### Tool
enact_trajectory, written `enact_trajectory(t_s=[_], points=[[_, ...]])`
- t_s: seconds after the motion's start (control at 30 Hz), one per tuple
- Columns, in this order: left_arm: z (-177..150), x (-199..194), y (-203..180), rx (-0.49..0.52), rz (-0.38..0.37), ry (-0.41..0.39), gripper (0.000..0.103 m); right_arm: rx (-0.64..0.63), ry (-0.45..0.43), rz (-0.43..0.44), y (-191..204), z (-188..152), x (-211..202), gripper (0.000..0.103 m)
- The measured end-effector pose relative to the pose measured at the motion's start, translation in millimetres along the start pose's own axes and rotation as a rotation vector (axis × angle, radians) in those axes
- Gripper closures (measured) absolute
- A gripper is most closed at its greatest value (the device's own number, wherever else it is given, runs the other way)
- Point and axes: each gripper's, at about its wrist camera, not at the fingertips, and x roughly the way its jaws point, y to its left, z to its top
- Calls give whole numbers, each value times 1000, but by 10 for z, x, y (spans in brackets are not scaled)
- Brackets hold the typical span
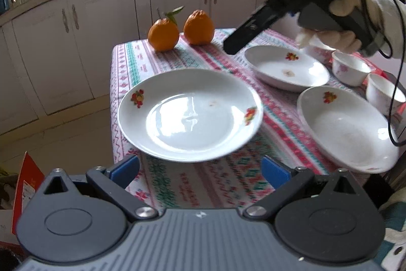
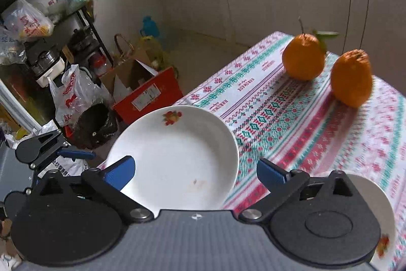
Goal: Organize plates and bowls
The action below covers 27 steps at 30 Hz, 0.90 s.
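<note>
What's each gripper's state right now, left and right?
Left gripper: jaws open, nothing held; a white plate lies ahead of it.
Right gripper: jaws wide open, nothing held.

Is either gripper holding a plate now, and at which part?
Nothing is held. The left gripper and the right gripper both stand open, and the plate near them is free of their fingers.

I am seeing printing on the red box [image 2: 148,95], the plastic bags [image 2: 73,95] and the tablecloth [image 2: 291,118], but none of it is showing clearly enough to read.
</note>
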Motion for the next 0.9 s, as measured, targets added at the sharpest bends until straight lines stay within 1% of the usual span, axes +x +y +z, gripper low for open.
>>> enact_trajectory(t_s=[0.07,0.2,0.33,0.4,0.57,0.7,0.77,0.9], points=[[1,-107,-132,12,0,-24,1,-6,-21,-24,81,-118,-189,0],[-30,-237,-395,22,-19,-47,1,9,-61,-64,222,-460,-551,0],[-106,-297,-659,27,-41,-51,1,31,-78,-109,266,-828,-822,0],[-159,-300,-775,22,-68,-37,1,45,-79,-136,254,-1008,-929,0],[-256,-283,-1080,54,-123,-4,1,110,-49,-185,118,-1394,-1070,0],[-283,-215,-1294,109,-147,8,1,172,-20,-189,-23,-1646,-1120,0],[-277,-158,-1384,141,-161,10,1,195,0,-191,-79,-1708,-1107,0],[-248,-18,-1496,176,-198,21,1,219,29,-158,-163,-1767,-1051,0]])
